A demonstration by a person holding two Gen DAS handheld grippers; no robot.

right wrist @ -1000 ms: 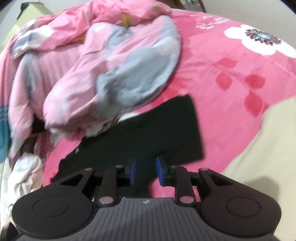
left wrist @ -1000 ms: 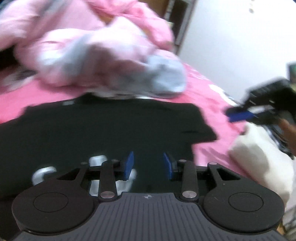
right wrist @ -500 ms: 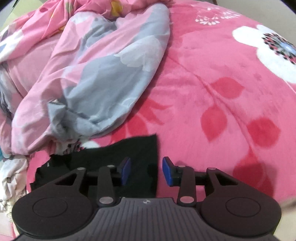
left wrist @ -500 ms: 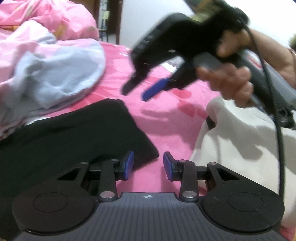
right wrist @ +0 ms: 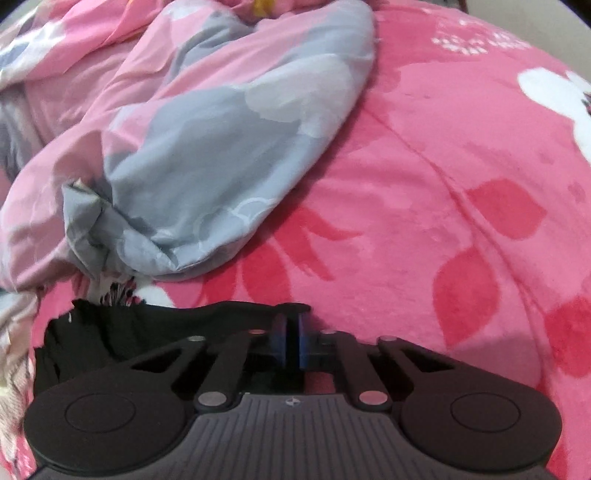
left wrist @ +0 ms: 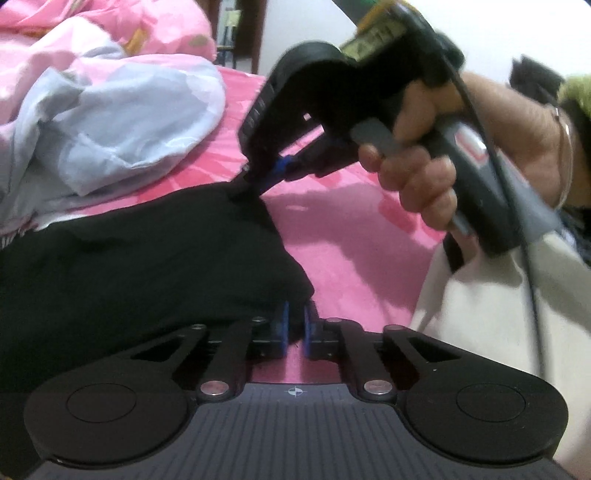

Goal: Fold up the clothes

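Garment (left wrist: 140,266) spread flat on bed cover (left wrist: 351,236), at left and near. Crumpled quilt (left wrist: 122,122) heaped beyond it, far left. Cushion (left wrist: 491,302) at near right. Left gripper (left wrist: 294,328) at garment's near corner, right gripper (left wrist: 271,173) at far corner, both edges pinched.

I see a bed under a pink floral blanket (right wrist: 461,155), a rumpled pink-and-grey duvet (right wrist: 207,129) heaped across its far side. Beyond it, a plain white wall (left wrist: 295,33) and a dark doorway (left wrist: 236,33).
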